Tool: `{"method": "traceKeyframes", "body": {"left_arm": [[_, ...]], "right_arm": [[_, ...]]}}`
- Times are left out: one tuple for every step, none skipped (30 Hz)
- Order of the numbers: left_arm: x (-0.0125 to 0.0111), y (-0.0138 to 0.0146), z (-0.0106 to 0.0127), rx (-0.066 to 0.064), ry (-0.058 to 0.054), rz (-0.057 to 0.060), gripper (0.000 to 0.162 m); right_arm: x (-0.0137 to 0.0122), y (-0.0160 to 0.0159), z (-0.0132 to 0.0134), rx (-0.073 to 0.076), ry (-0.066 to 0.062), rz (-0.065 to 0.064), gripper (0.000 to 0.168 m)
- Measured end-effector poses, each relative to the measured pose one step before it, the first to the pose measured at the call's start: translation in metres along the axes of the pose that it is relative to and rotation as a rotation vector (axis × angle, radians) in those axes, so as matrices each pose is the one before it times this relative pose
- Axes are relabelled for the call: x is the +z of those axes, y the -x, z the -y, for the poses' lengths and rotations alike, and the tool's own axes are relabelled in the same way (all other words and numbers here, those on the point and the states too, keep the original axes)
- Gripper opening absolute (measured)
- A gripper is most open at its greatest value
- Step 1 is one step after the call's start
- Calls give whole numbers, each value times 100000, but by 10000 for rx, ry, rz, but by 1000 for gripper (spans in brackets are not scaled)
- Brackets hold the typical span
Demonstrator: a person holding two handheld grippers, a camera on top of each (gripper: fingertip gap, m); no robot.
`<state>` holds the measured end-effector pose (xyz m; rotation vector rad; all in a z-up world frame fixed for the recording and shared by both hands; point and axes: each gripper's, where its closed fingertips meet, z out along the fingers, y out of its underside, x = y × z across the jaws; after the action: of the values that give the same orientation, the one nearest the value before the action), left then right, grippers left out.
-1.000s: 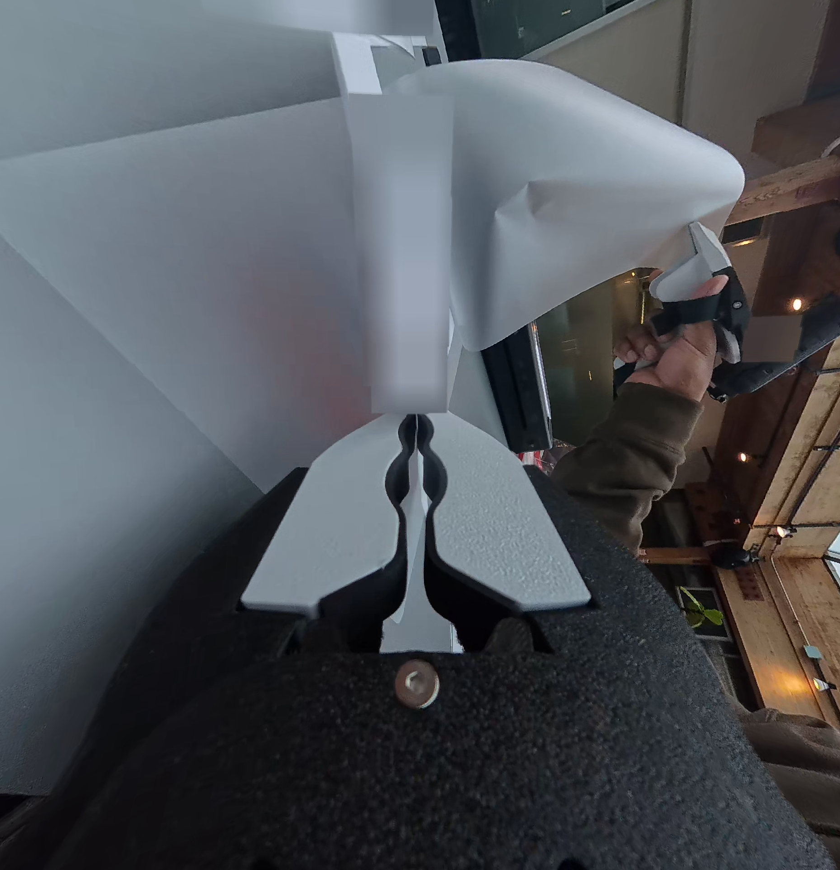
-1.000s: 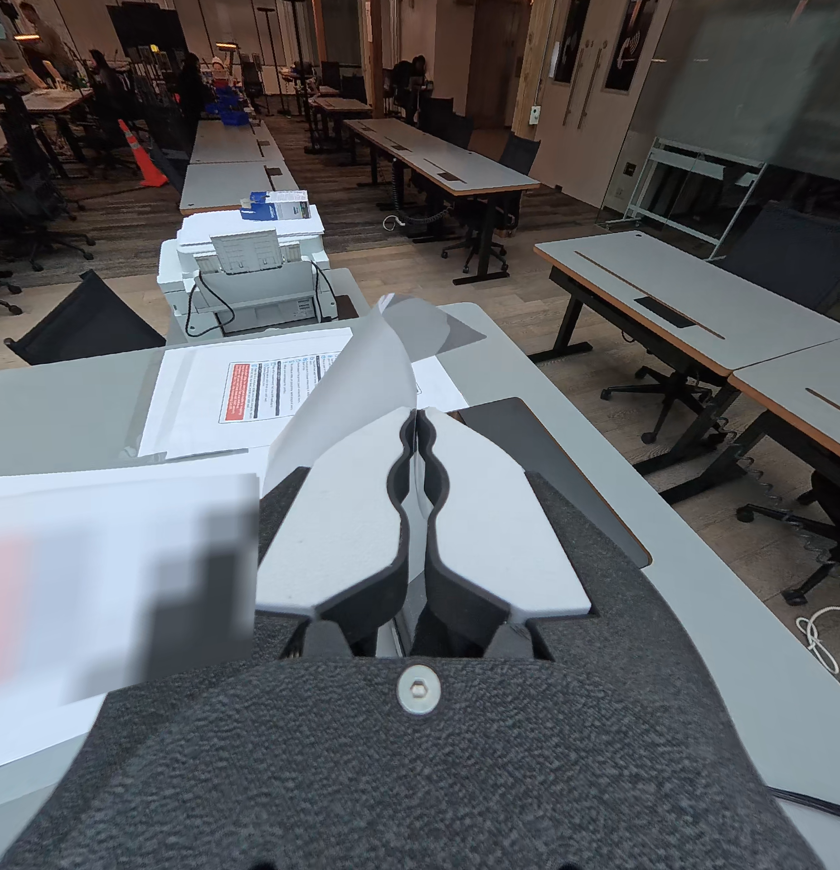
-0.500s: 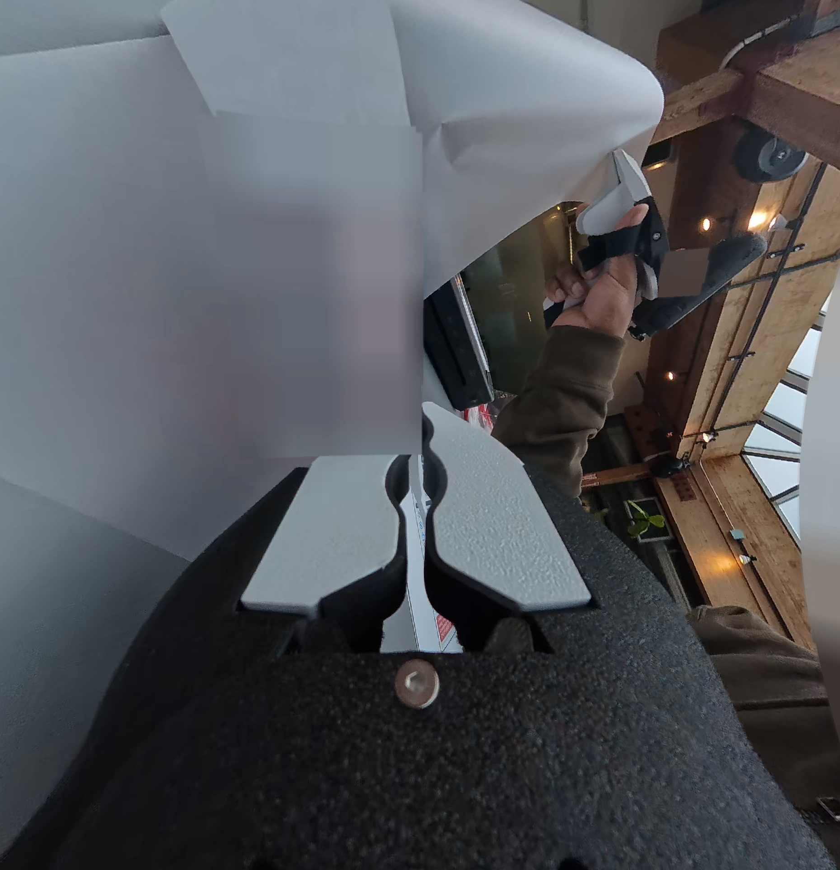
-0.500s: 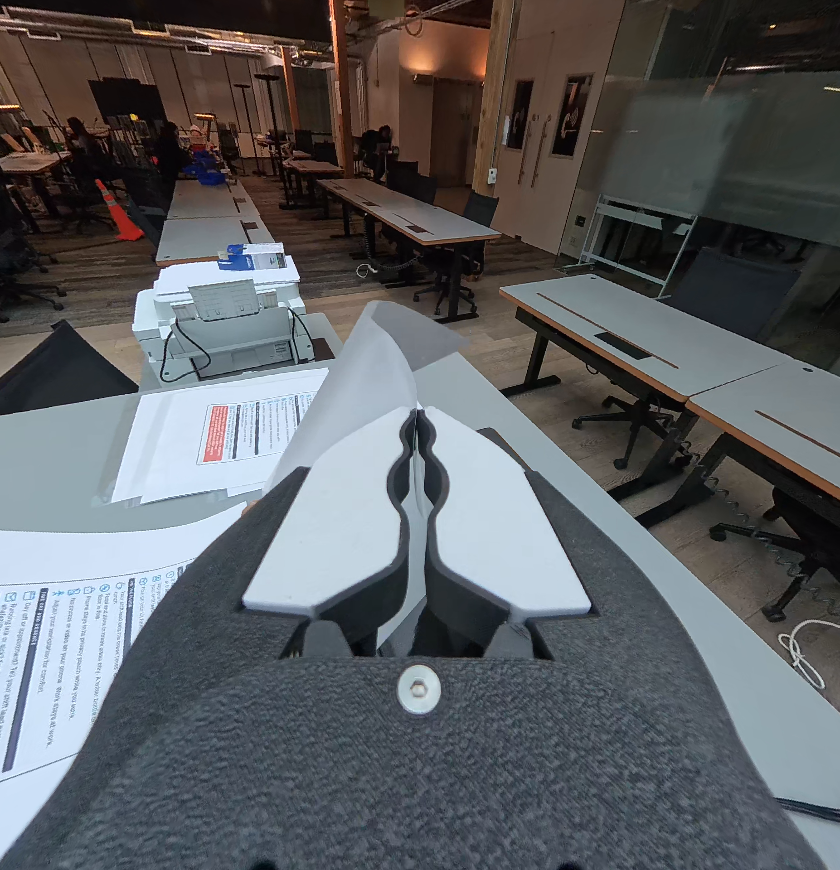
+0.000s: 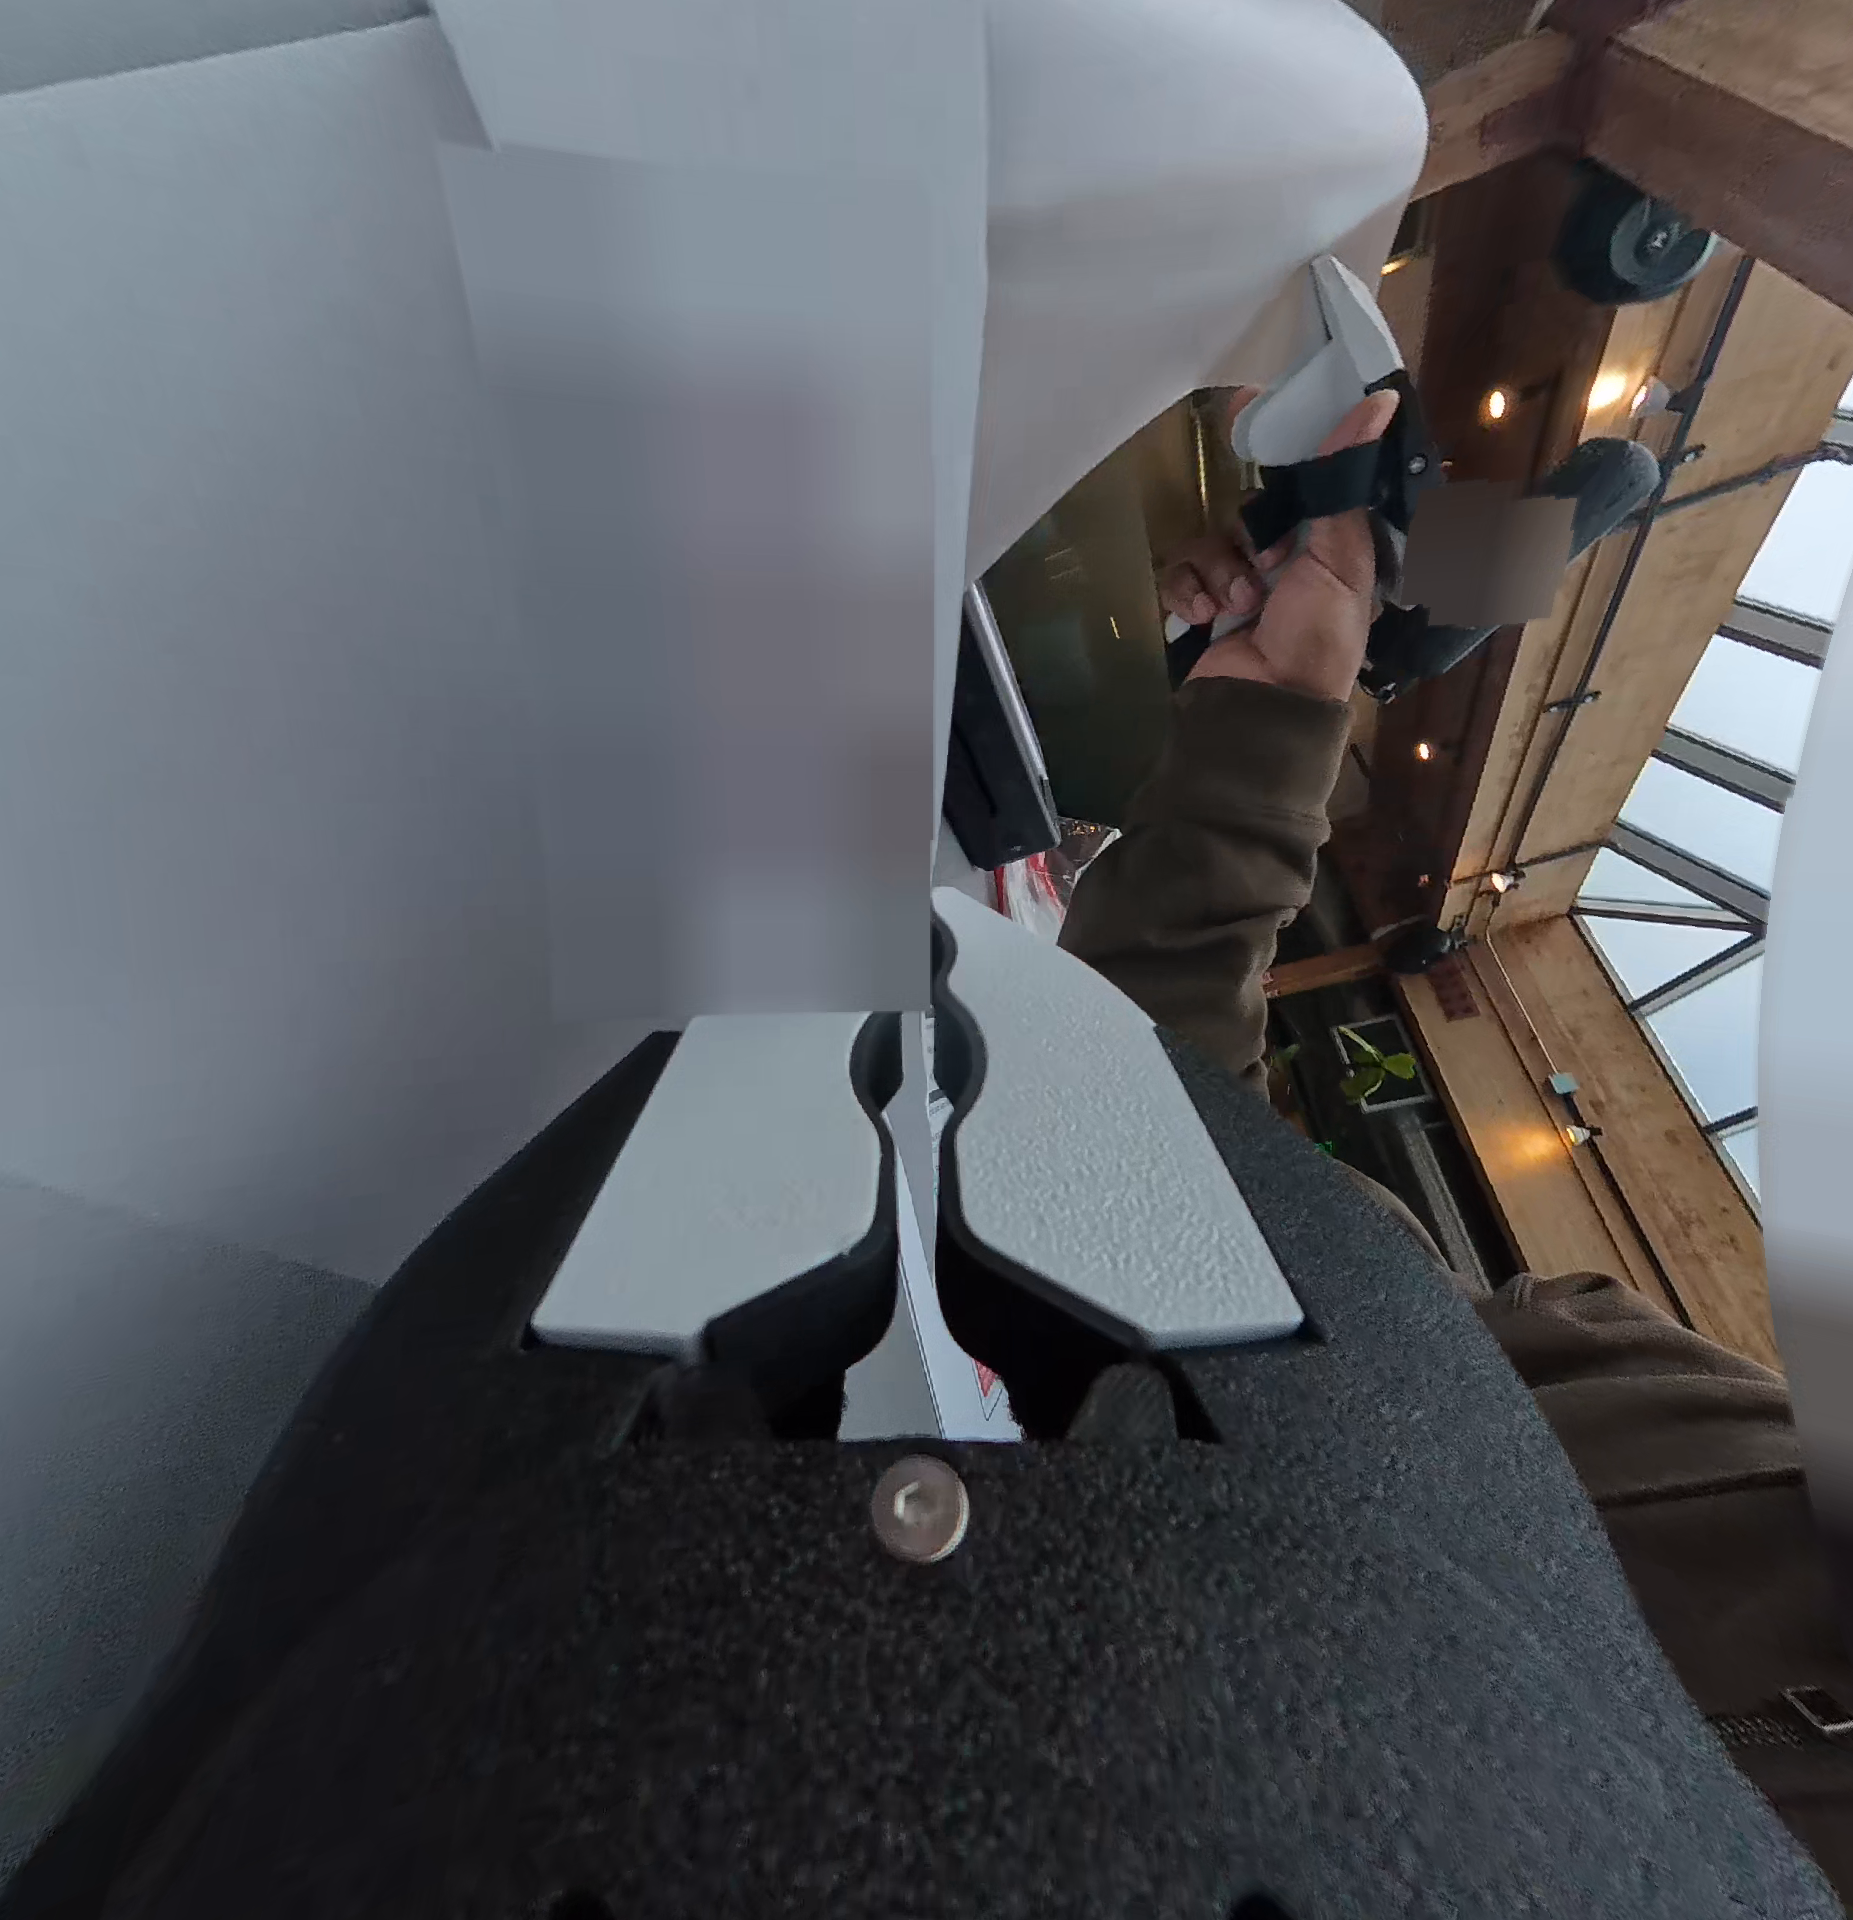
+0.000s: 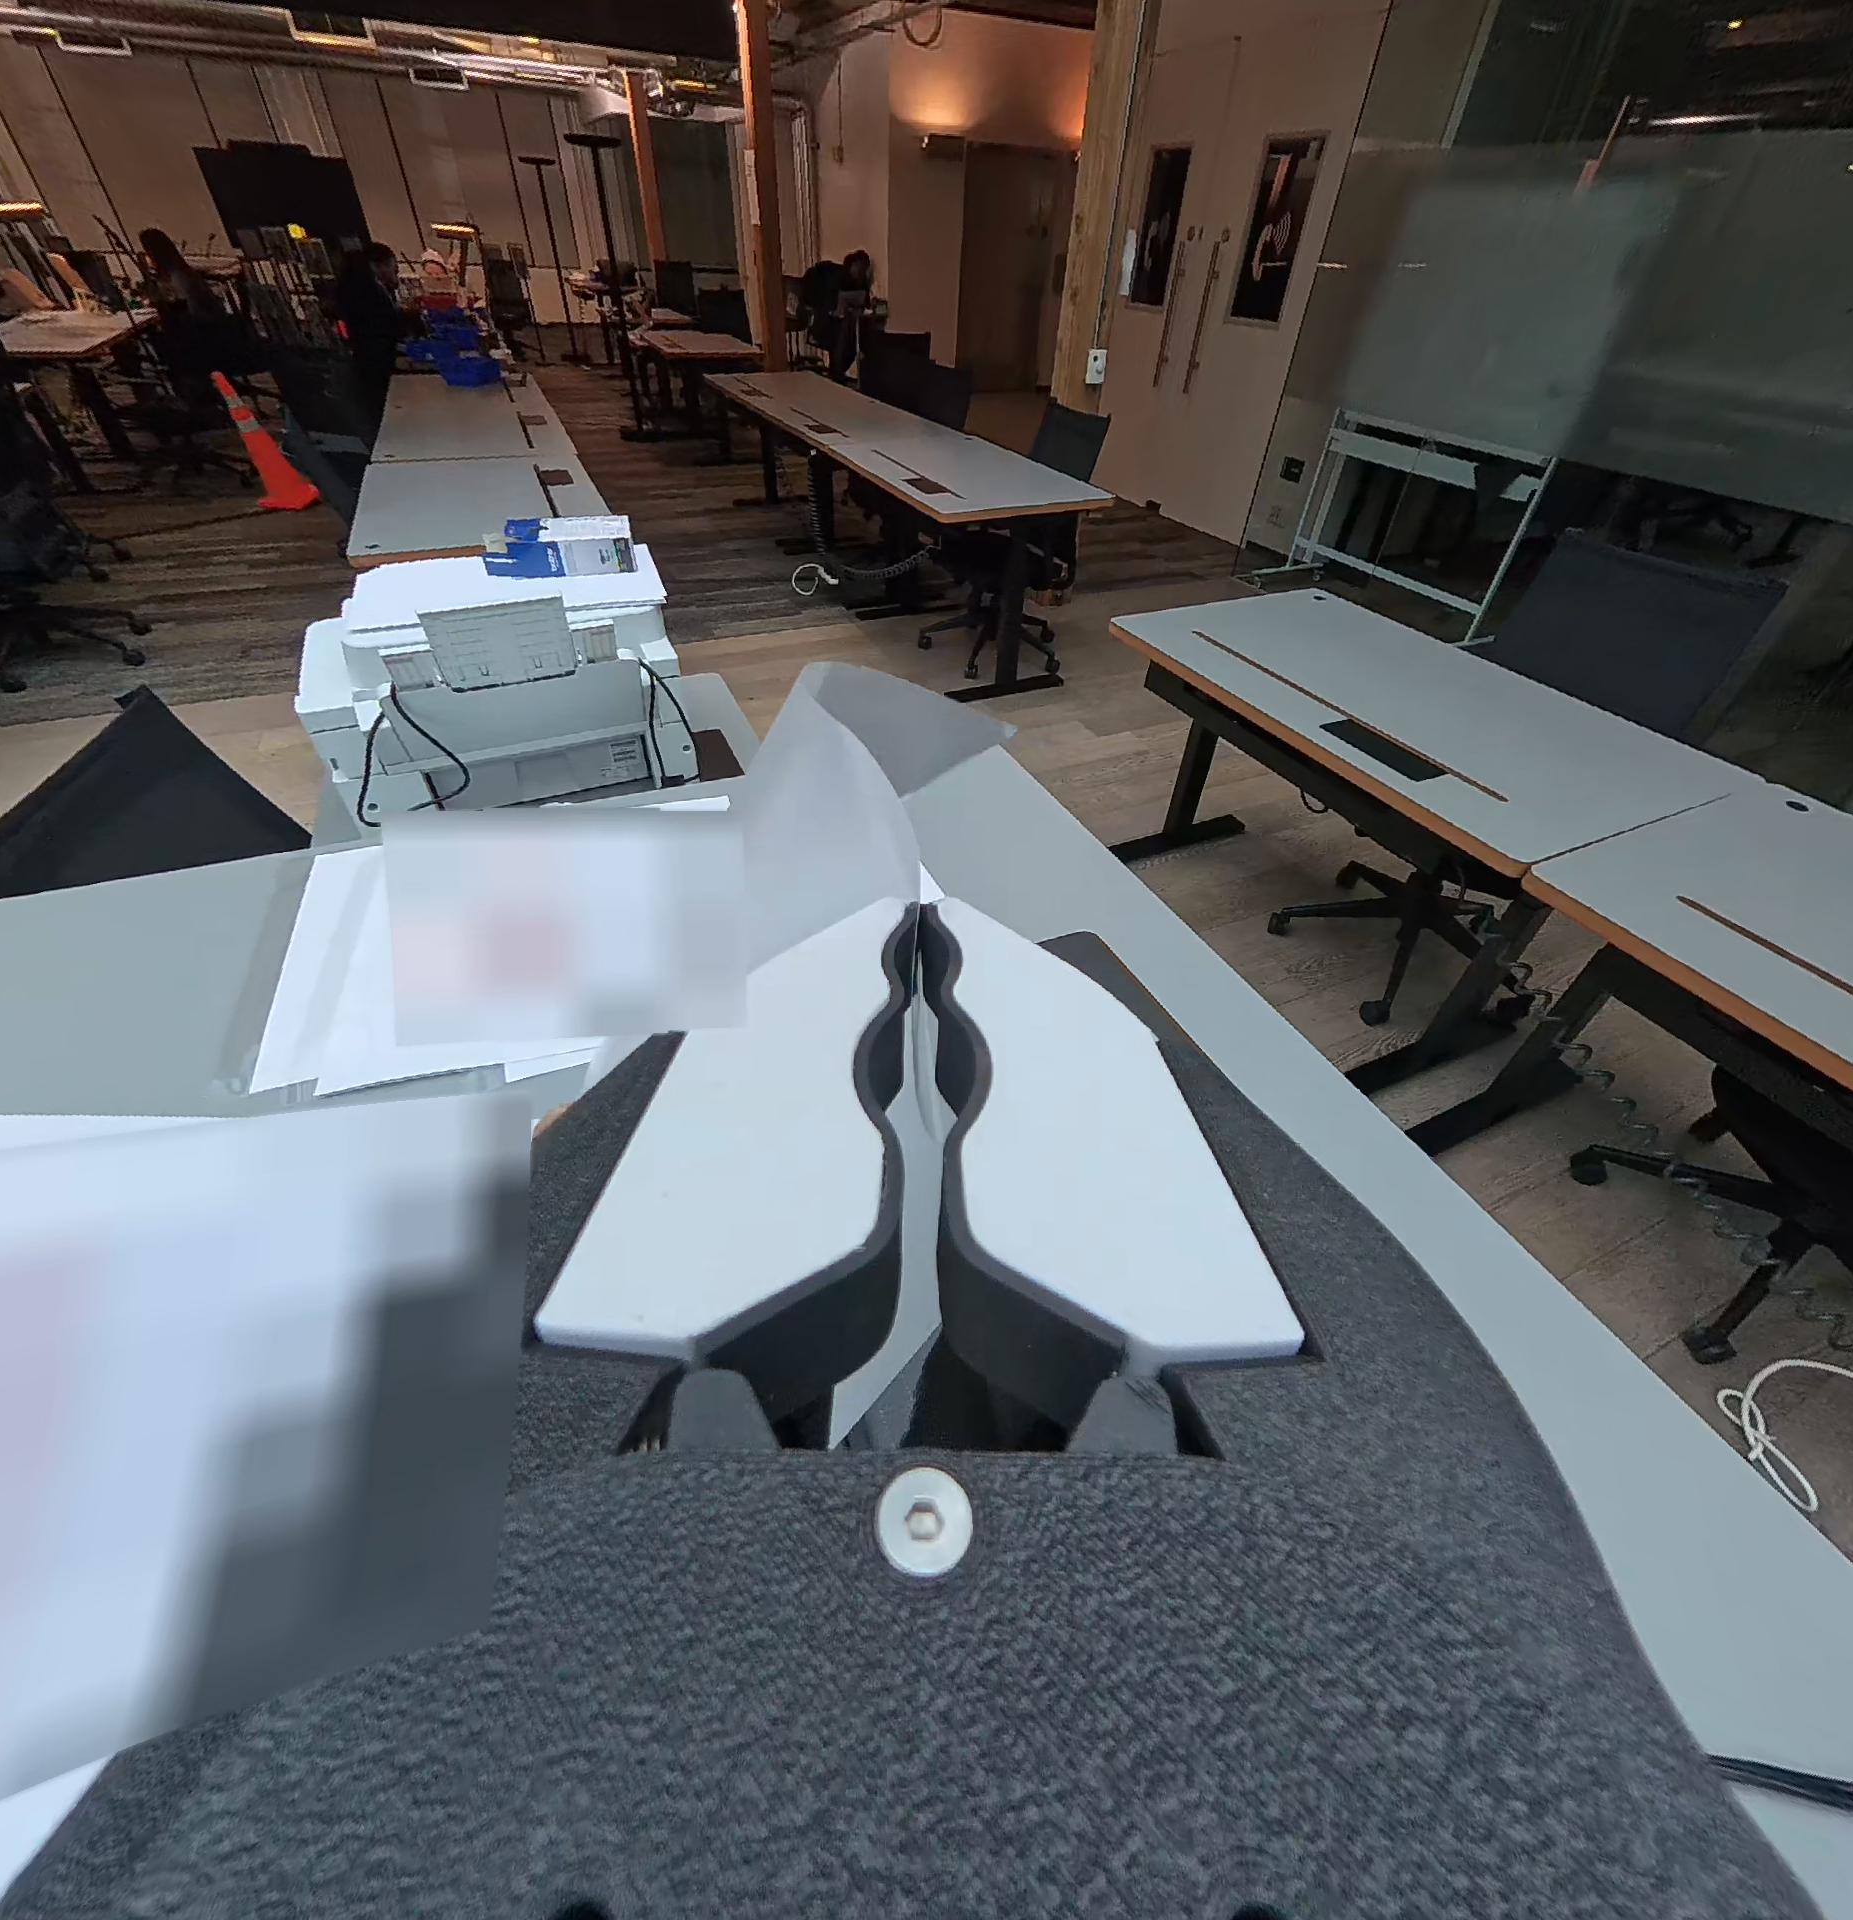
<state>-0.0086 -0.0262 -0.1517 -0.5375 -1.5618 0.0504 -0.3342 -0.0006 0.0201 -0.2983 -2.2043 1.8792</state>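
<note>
My left gripper (image 5: 932, 997) is shut on the edge of a white sheet of paper (image 5: 278, 623), which rises and fills the upper left of the left wrist view. A hand (image 5: 1286, 613) holds the right gripper (image 5: 1337, 322) farther off, pinching the sheet's far corner. In the right wrist view my right gripper (image 6: 917, 914) is shut on that sheet, whose corner (image 6: 849, 800) curls up past the fingertips. The rest of the sheet (image 6: 174, 1299) spreads to the lower left above the grey table (image 6: 1161, 935).
A stack of white paper (image 6: 309, 997) lies on the table ahead, with a white printer (image 6: 486, 696) behind it. A dark mat (image 6: 1109, 956) lies right of the fingers. Other desks (image 6: 1421, 717) and office chairs (image 6: 1784, 1143) stand to the right. A brown sleeve (image 5: 1213, 831) reaches across.
Both grippers stay shut on the sheet. The right gripper has risen and drawn back from the paper stack. In the left wrist view the right gripper and hand have shifted up and left.
</note>
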Motion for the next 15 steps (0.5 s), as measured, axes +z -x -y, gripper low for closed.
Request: {"method": "traceKeyframes", "body": {"left_arm": [[-151, 356, -80, -39, -64, 173, 0], [-23, 218, -125, -28, 16, 122, 0], [40, 70, -79, 1, 24, 56, 0], [71, -115, -42, 4, 23, -37, 0], [56, -107, -48, 14, 39, -9, 0], [22, -119, -72, 43, 57, -3, 0], [5, -161, -16, 44, 28, -43, 0], [-30, -187, 92, 31, -37, -88, 0], [-2, -219, 108, 52, -20, -140, 0], [11, -271, 104, 83, 18, -183, 0], [22, -156, 102, 90, 56, -121, 0], [3, -91, 163, 101, 10, -64, 0], [38, -139, 137, 102, 33, -111, 0], [43, -3, 71, 75, 64, -17, 0], [43, 11, 66, 52, 36, -14, 0]], "right_arm": [[-1, -15, 25, 15, -14, 8, 0], [7, -5, 14, 11, -3, 5, 0], [19, 2, -10, -3, 3, -2, 0], [18, 6, 6, -4, -2, -6, 0], [7, 13, 3, -3, -1, 2, 0], [13, 7, 3, -7, 0, -10, 0], [5, 11, 18, -7, -5, -4, 0], [8, 26, 16, 1, -4, 11, 0], [11, 28, 0, -3, 2, 4, 0], [12, 16, -16, -7, 7, 4, 0], [18, 33, -9, -2, 10, 13, 0], [15, 22, -4, 0, 6, 12, 0], [1, 0, -4, 2, 3, 6, 0], [7, 11, -4, 4, 4, 4, 0], [-9, 2, 11, 1, -2, 4, 0]]}}
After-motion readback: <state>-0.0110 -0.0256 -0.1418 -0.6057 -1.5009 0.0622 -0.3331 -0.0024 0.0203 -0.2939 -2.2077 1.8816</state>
